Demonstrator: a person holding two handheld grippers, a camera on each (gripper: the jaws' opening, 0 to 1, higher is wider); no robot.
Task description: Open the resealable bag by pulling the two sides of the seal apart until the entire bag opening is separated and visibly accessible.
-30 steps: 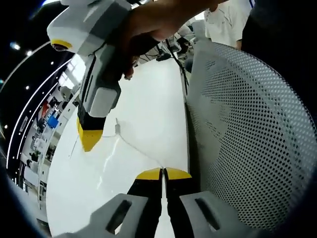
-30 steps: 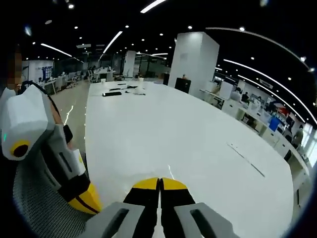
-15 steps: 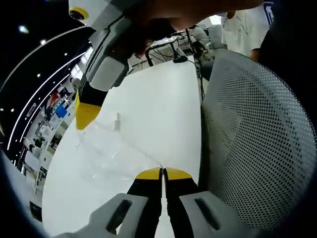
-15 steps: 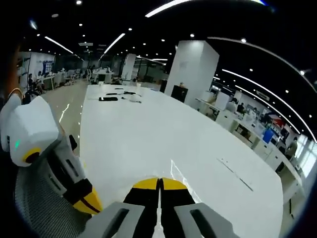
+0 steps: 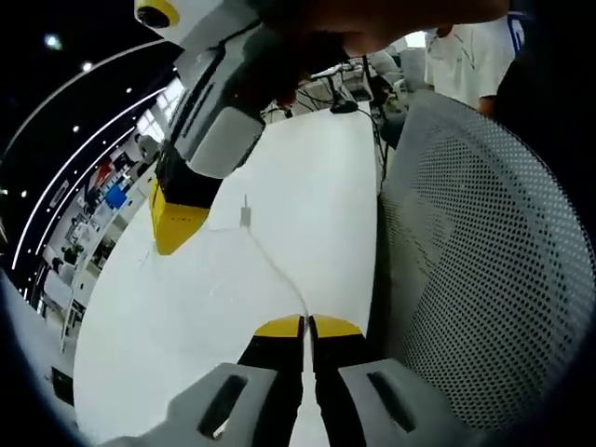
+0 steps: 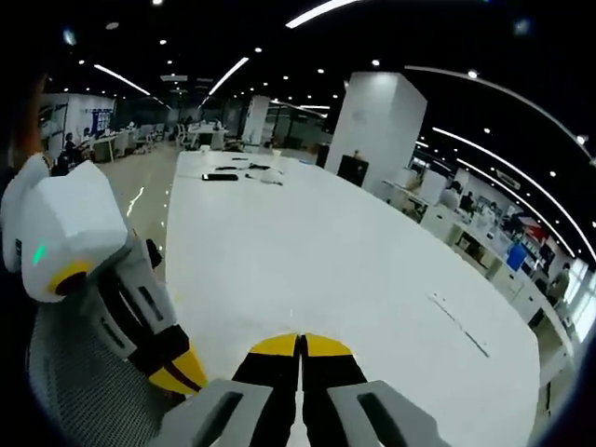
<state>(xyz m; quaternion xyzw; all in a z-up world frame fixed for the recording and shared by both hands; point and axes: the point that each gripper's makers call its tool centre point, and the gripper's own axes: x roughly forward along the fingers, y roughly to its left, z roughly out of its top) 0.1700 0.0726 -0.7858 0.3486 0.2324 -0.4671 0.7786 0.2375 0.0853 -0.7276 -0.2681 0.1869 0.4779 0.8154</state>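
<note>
Left gripper view: clear bag (image 5: 223,279) barely discernible.

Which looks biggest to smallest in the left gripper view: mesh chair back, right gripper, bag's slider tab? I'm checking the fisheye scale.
1. Mesh chair back
2. Right gripper, near the lens, so its look is inflated
3. Slider tab, tiny

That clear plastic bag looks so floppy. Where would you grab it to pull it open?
Grip the clear bag at its top seal edge, one thin lip per gripper, coming from opposite sides. Here the left gripper and right gripper each pinch that taut edge with shut jaws; the limp film below offers nothing firm.
</note>
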